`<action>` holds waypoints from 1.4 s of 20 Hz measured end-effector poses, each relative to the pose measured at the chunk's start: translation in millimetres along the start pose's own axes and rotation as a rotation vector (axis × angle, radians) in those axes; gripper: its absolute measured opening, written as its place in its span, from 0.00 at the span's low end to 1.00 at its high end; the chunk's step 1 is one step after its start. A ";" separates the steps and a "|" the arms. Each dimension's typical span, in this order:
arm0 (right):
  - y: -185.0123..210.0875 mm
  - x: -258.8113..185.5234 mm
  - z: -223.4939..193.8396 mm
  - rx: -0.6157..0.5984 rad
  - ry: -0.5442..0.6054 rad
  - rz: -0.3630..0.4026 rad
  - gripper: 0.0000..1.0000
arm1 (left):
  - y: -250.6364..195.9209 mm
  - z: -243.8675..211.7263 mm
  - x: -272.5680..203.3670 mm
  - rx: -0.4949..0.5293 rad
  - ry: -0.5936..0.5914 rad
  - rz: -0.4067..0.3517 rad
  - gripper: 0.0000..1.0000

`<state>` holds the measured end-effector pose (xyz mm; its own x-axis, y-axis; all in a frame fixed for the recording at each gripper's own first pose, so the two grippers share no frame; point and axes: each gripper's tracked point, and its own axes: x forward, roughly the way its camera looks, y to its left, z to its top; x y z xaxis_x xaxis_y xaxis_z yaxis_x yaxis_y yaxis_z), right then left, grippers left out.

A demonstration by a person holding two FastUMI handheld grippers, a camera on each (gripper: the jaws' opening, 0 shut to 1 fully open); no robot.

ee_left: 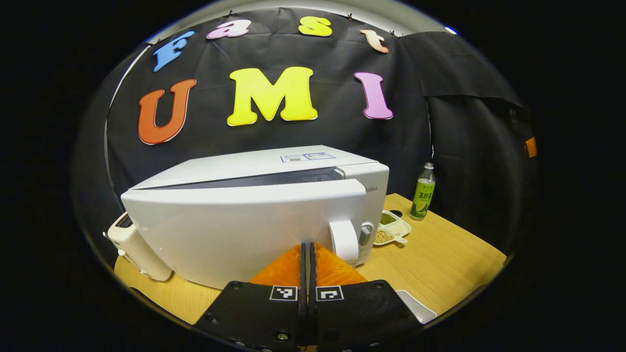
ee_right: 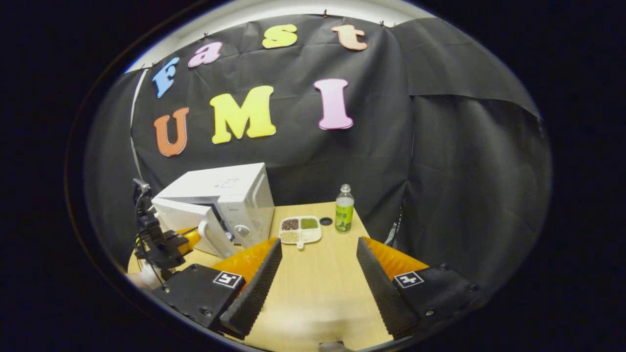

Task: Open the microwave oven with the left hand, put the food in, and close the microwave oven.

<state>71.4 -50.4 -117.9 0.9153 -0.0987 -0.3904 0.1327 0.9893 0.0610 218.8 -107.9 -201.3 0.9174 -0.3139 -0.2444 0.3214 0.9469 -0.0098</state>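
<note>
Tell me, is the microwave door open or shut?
Partly open: the microwave door stands angled away from the oven body, leaving a gap along its top edge.

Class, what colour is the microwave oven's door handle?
White, like the microwave oven; the door handle shows best in the left gripper view.

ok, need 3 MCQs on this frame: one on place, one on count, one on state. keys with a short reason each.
1. Where does the divided food tray sit?
A. Between the microwave and the green-labelled bottle
B. Inside the microwave
C. On top of the microwave

2. How many compartments of the tray hold food?
A. One
B. Three
C. Six

3. What state is the microwave door in?
A. Fully shut
B. Partly swung open
C. Removed

Key:
1 A, the right gripper view shows the tray on the table between the two.
2 B, dark, green and pale fillings show.
3 B, the left gripper view shows a gap along the door's top edge, with the shut left hand-held gripper near the handle.
</note>
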 end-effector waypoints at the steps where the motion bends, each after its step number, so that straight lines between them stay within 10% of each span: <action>1: -0.6 1.8 0.3 0.000 0.003 0.002 0.98 | 1.0 2.9 6.4 -0.006 -0.003 0.002 0.00; 28: 37.3 7.0 7.6 -0.037 -0.015 0.065 0.98 | 18.6 32.4 2.2 0.021 -0.014 0.071 0.00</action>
<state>85.6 -15.0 -111.3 0.9273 -0.0350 -0.3727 0.0584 0.9970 0.0516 234.4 -93.2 -170.6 0.9412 -0.2474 -0.2302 0.2603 0.9651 0.0271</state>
